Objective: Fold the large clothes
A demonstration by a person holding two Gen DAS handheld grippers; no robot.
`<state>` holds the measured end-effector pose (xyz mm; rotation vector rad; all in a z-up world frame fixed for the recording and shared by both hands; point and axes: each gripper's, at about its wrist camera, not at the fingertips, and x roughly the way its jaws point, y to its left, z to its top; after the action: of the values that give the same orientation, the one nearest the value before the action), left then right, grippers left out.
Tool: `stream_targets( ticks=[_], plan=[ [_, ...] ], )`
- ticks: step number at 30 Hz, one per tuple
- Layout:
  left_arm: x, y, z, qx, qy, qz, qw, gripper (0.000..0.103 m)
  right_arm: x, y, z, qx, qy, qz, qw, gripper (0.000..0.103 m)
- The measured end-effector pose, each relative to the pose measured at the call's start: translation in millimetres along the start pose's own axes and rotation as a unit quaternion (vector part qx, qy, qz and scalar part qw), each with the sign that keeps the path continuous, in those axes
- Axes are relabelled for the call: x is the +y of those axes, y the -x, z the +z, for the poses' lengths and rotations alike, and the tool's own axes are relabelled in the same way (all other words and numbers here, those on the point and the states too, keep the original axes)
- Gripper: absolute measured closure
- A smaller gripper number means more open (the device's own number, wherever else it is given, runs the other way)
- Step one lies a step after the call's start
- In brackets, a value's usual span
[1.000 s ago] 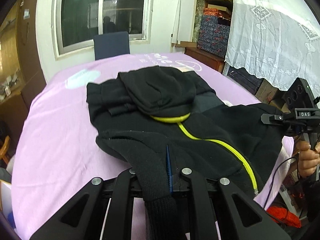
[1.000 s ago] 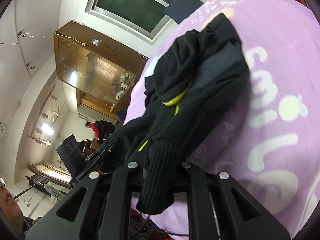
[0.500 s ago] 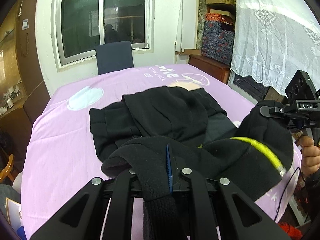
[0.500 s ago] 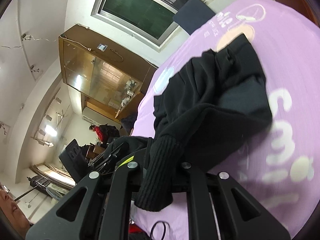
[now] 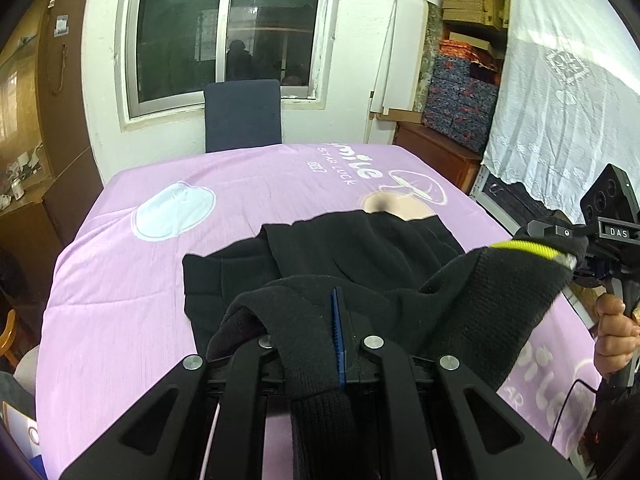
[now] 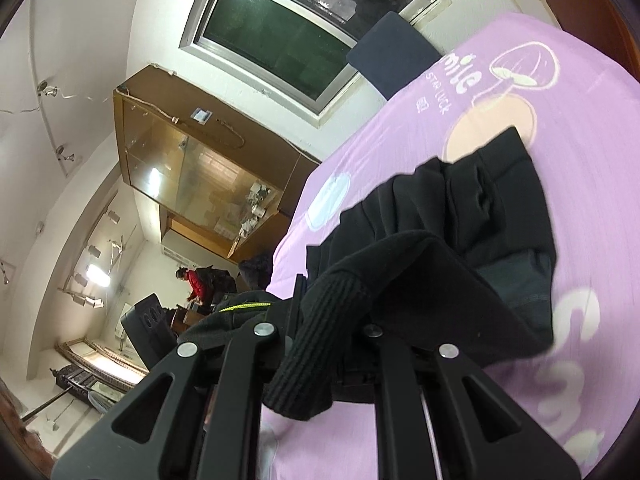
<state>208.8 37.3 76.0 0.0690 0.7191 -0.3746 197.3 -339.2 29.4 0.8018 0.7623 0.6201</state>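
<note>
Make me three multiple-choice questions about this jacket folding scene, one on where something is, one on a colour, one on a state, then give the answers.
1. Where is the dark blue chair?
A. at the far side, under the window
B. lying on the bedspread
C. beside the lace curtain

2. What colour is the zipper on the black jacket?
A. red
B. white
C. neon yellow

3. What state is the left gripper in?
A. open and holding nothing
B. shut on jacket fabric
C. out of view

Answers: 1 A, its back rises behind the purple bedspread below the window. 2 C, a bright yellow strip edges the lifted part. 3 B, a ribbed cuff is pinched between its fingers.
</note>
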Motion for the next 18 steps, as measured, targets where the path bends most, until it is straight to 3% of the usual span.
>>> stream_targets(
  ticks=[12, 18],
  plan=[
    [43, -80, 33, 0.037, 0.056, 0.006, 0.9978, 0.092, -46, -62, 68, -0.018, -0.043, -0.03, 0.998, 0.091],
    [81, -142, 26, 0.084, 0.127, -0.002, 0.9884, 0.091, -96, -111, 93, -0.013, -0.097, -0.057, 0.994, 0.09]
  ],
)
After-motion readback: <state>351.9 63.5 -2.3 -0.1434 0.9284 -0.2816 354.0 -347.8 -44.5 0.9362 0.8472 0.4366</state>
